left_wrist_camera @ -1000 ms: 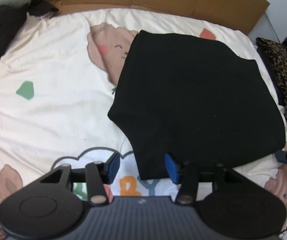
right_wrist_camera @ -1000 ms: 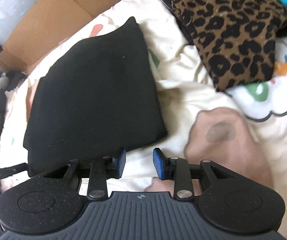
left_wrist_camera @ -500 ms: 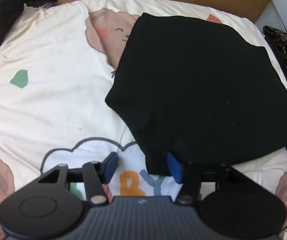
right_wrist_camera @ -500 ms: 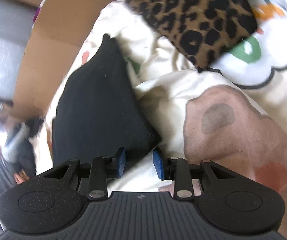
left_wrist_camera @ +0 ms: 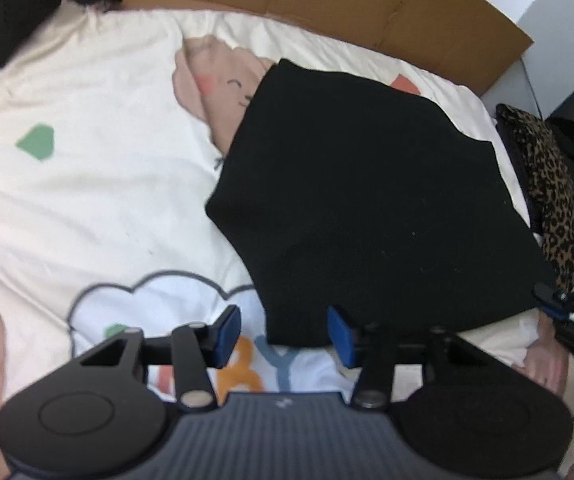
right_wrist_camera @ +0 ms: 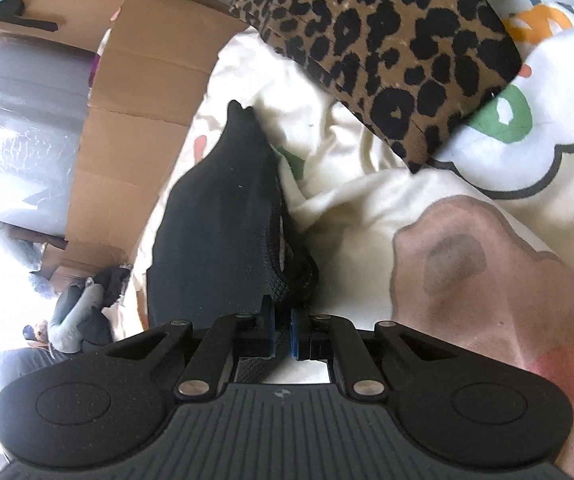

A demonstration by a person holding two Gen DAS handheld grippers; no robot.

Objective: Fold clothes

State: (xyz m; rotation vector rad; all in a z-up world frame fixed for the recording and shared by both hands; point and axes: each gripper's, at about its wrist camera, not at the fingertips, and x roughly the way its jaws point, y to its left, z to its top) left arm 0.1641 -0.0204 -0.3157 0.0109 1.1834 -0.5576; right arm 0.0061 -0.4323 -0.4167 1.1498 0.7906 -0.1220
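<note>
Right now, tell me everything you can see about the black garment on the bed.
The black garment is a plain dark knit with a fine ribbed texture, folded into a flat, roughly square stack on the cream cartoon-print bedsheet. The right gripper is shut on its near right corner, where layered edges show. The left gripper is open at the near left corner, not gripping it. A leopard-print cloth lies just beside it.

Black garment [left_wrist_camera: 367, 208]: matt knitted cloth, a fine ribbed weave seen at its near corner in the right wrist view [right_wrist_camera: 223, 240].
Bed sheet [left_wrist_camera: 87, 200]: soft cream cloth, matt, printed with cartoon figures, creased near its right edge.
Leopard-print cloth [right_wrist_camera: 387, 40]: smooth woven fabric, matt.
Cardboard [left_wrist_camera: 327, 4]: brown, dull, creased along fold lines.
Left gripper [left_wrist_camera: 283, 334]: matt black plastic, blue pads, shiny metal pins.
Right gripper [right_wrist_camera: 283, 330]: grainy black plastic, ribbed housing.
</note>
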